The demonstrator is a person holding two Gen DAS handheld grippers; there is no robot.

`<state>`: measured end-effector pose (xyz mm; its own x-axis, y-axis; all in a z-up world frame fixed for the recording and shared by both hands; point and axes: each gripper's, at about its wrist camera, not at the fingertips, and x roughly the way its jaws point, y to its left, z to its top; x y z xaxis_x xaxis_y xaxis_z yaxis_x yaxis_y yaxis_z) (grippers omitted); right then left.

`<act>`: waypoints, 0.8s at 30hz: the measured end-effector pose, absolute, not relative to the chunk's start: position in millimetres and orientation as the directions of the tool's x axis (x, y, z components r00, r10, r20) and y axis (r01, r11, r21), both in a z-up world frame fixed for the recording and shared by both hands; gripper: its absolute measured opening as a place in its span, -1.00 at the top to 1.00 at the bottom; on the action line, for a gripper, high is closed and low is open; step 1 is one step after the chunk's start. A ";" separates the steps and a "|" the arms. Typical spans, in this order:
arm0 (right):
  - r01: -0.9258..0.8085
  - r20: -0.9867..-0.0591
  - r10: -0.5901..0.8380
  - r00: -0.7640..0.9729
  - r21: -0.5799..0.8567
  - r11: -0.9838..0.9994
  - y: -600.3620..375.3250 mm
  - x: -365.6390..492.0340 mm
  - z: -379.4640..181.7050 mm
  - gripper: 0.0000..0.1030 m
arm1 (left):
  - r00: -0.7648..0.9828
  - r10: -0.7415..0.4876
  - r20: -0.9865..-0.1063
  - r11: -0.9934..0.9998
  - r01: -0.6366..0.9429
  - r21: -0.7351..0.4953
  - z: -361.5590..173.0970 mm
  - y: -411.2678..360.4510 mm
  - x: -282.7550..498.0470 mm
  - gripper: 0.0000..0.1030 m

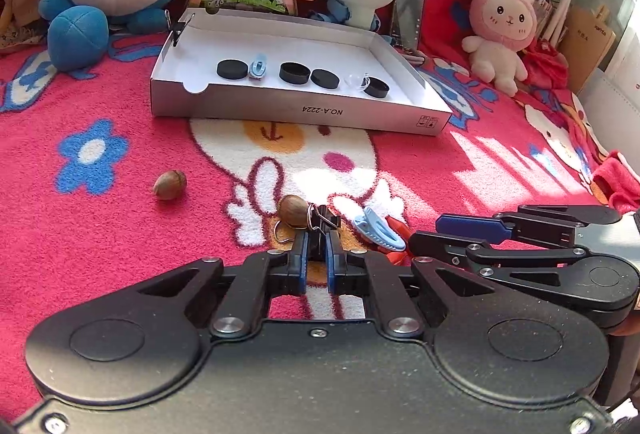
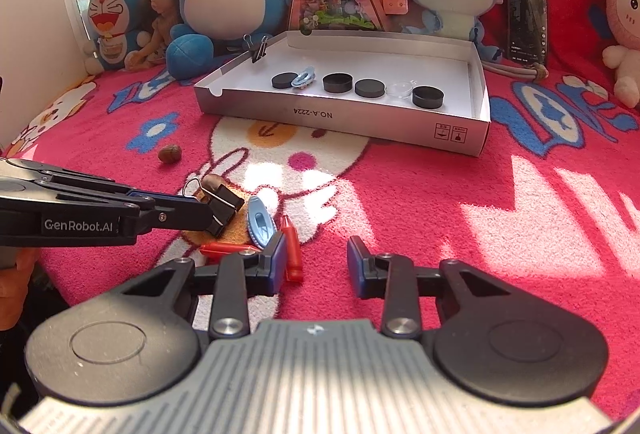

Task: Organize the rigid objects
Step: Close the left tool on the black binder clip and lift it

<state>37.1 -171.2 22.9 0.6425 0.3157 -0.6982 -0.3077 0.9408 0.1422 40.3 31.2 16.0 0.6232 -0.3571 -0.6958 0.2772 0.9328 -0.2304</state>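
Blanket (image 2: 440, 185): fluffy pile cloth. Box (image 2: 360, 119): smooth card, silvery outside. Binder clip (image 1: 320, 230): matt black metal, bright wire handles. Nut (image 1: 170, 185) at ten o'clock of it: glossy brown shell. Blue peg (image 2: 261, 222): smooth plastic.

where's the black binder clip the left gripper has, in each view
Left wrist: black binder clip low centre, pinched between the left gripper pads, beside a nut.
Right wrist: clip at left of middle, at that gripper's tip.
Shared landmark: blue clip just right of it.
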 end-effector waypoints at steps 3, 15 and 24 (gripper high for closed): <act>-0.314 -0.704 0.316 0.637 0.138 0.939 -168.8 36.3 21.0 0.28 | 0.643 -0.331 -0.690 0.942 0.268 -0.202 16.8 32.4 41.2 0.82; -0.263 -0.696 0.237 0.678 0.071 0.962 -173.5 37.7 17.6 0.30 | 0.675 -0.242 -0.697 0.970 0.192 -0.152 17.1 44.3 44.6 0.60; -0.255 -0.691 0.231 0.684 0.071 0.964 -173.8 38.9 15.4 0.24 | 0.666 -0.254 -0.702 0.966 0.215 -0.145 10.0 34.9 45.4 0.40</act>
<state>38.9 -173.8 15.4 0.6844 0.2314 -0.6914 -0.2547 0.9644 0.0707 45.4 34.9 10.0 0.6657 -0.2542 -0.7016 0.2154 0.9656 -0.1455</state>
